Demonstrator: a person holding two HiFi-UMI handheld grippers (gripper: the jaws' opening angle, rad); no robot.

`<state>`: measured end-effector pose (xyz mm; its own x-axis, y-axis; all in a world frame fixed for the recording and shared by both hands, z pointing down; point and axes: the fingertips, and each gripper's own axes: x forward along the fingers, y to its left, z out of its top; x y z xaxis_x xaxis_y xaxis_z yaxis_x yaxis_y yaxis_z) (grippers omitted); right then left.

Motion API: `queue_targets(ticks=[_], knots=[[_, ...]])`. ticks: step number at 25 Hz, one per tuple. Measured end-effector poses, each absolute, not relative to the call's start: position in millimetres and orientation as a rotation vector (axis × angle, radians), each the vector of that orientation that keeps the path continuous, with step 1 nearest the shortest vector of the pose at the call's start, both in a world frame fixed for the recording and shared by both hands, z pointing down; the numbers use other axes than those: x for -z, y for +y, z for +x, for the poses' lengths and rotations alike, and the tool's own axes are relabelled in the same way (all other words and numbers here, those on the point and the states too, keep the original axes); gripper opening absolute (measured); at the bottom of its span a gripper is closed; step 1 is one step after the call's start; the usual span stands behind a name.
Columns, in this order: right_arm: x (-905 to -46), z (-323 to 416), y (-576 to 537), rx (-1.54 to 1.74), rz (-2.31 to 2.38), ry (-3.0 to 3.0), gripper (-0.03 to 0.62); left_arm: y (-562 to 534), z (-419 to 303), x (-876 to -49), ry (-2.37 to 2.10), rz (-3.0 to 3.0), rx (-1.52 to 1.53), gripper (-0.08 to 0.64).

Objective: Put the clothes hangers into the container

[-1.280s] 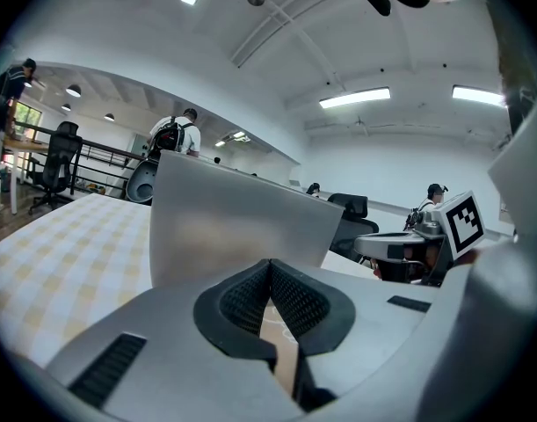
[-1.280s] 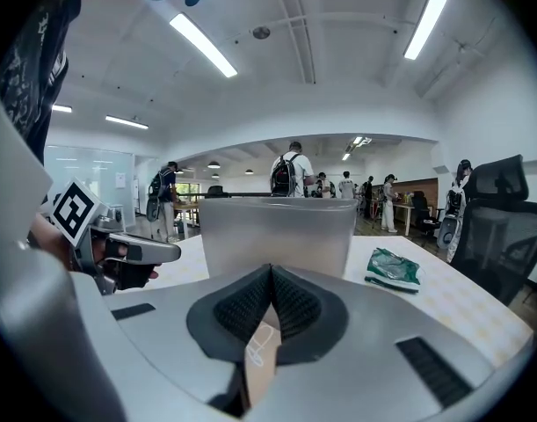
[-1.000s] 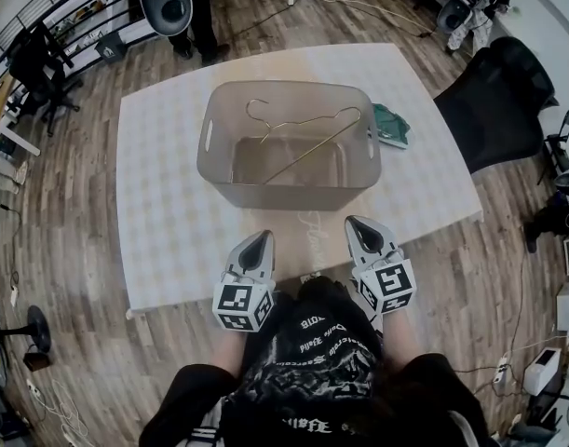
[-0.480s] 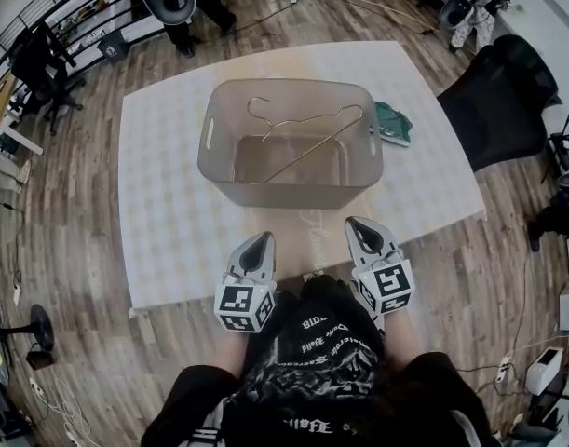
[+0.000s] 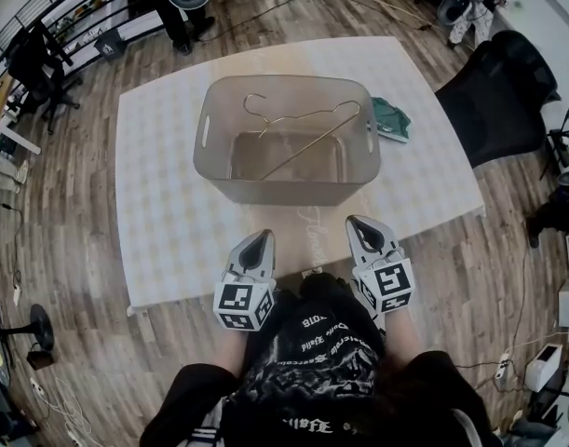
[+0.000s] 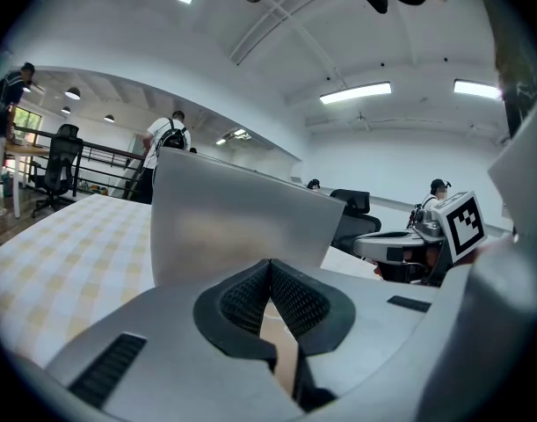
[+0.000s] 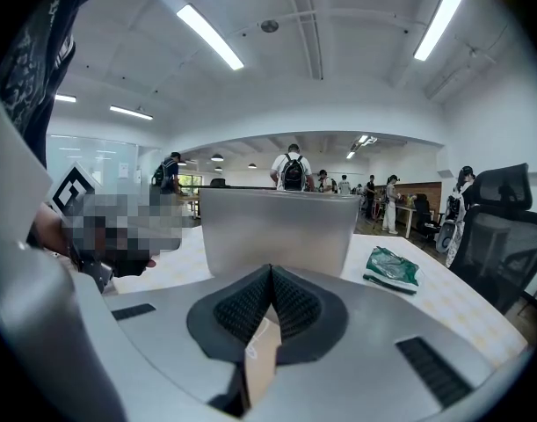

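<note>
A gold wire clothes hanger leans inside the translucent grey container on the middle of the table. In both gripper views only the container's near wall shows, straight ahead. My left gripper rests at the table's near edge, shut, with nothing between its pads. Beside it my right gripper is also shut and empty. Both point toward the container and stand short of its near wall.
A green packet lies on the checked tablecloth right of the container. A black office chair stands off the table's right side. People stand in the room beyond the table's far side.
The grippers have kept their places. The view has shifted slightly, so the container sits a little higher and further left in the head view.
</note>
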<state>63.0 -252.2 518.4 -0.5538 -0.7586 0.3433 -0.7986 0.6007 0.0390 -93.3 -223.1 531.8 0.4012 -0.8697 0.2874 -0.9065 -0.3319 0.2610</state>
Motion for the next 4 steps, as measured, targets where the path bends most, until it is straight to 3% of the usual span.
queue_targets(ticks=[4], knots=[[-520.5, 64.3, -254.6, -0.165, 1.253, -2.503, 0.008, -225.4, -91.3, -533.7, -1.531, 2.286, -0.129, 0.02]])
